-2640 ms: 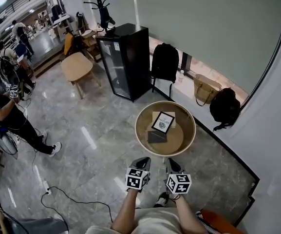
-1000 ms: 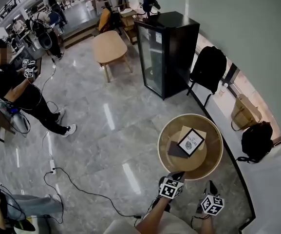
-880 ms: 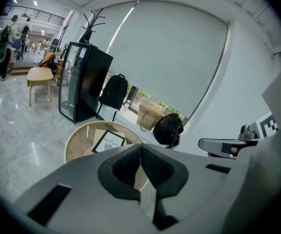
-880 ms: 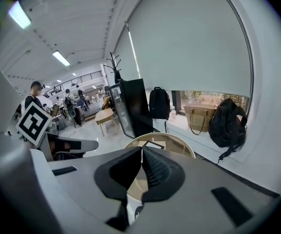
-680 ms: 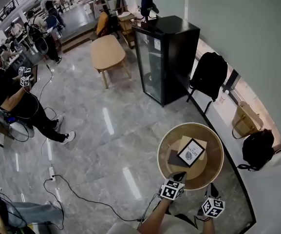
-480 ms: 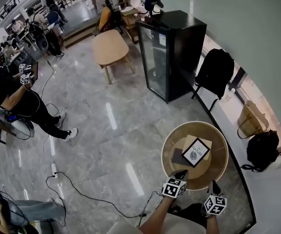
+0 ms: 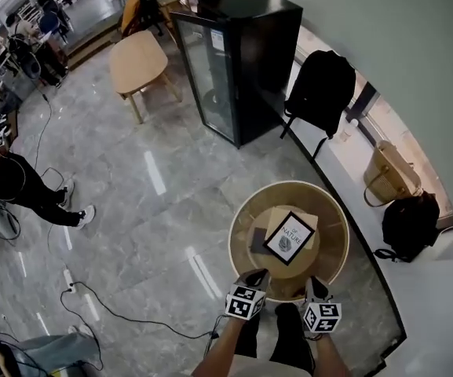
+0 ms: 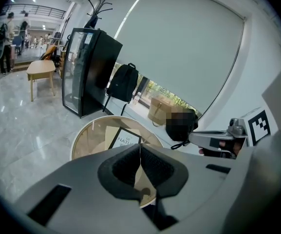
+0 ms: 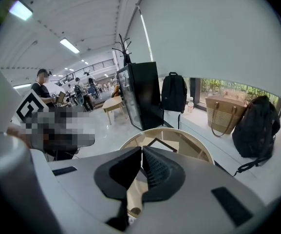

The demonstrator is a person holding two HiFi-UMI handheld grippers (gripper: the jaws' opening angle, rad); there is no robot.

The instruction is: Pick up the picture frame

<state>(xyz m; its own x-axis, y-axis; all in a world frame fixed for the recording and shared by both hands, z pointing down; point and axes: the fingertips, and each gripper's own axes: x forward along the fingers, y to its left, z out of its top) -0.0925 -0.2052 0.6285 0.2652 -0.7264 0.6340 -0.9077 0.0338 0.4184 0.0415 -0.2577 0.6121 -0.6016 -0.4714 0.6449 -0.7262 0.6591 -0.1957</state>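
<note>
The picture frame (image 7: 289, 238) lay flat near the middle of the round desk (image 7: 332, 238), resting partly on a tan box (image 7: 278, 214), with a dark flat pad (image 7: 257, 240) just to its left. The left gripper (image 7: 256, 276) and the right gripper (image 7: 313, 284) hung side by side at the desk's near edge, both pointing toward the frame and apart from it. Each gripper had its jaws pressed together with nothing between them.
</note>
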